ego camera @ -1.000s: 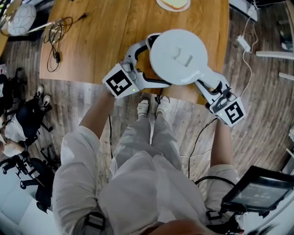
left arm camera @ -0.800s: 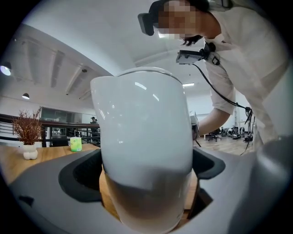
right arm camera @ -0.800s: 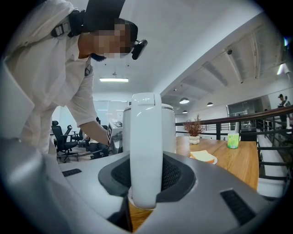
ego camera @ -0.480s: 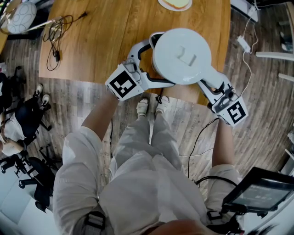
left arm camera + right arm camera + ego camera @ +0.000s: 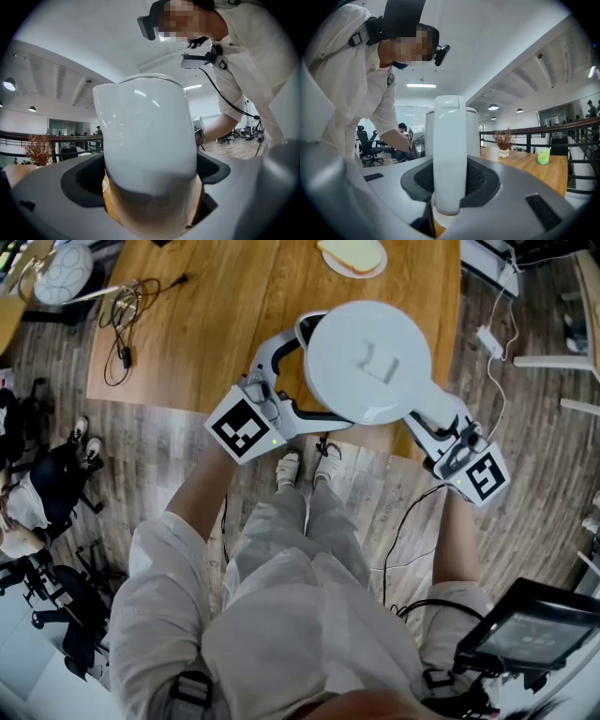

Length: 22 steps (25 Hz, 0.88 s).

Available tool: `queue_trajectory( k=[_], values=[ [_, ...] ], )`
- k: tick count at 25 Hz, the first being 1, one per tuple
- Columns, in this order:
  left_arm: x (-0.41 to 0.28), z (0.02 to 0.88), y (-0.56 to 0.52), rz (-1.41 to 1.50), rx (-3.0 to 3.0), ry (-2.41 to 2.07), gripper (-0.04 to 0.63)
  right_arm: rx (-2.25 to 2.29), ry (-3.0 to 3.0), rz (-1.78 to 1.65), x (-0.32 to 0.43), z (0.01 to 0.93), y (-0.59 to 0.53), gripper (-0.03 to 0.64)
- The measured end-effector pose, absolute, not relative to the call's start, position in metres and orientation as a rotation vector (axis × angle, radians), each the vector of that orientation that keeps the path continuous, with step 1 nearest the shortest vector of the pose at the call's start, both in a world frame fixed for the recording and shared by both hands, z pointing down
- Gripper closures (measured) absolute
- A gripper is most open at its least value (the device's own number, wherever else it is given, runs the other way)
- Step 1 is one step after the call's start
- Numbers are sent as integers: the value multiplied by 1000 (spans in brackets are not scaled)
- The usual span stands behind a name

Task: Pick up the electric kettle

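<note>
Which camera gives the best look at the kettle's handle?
The right gripper view: the kettle's handle stands upright, clamped between the jaws of the right gripper. The head view shows only its top from above. In the left gripper view the kettle body hides it.

Head view: steeply down over worktop (image 5: 216, 324) near edge. Gripper views: level, close, opposite sides of shared kettle (image 5: 367, 360).
</note>
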<state>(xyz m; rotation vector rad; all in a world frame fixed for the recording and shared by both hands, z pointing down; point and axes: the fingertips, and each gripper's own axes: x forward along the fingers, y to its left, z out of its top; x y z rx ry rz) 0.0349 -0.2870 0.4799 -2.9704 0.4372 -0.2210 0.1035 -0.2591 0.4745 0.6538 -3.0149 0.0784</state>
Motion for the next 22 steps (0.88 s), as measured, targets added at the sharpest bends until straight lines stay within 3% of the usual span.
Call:
queue_trajectory(
  k=[22],
  values=[
    [19, 294, -262, -109, -2985, 526, 10, 546, -3047, -25, 93, 297, -234, 518]
  ],
)
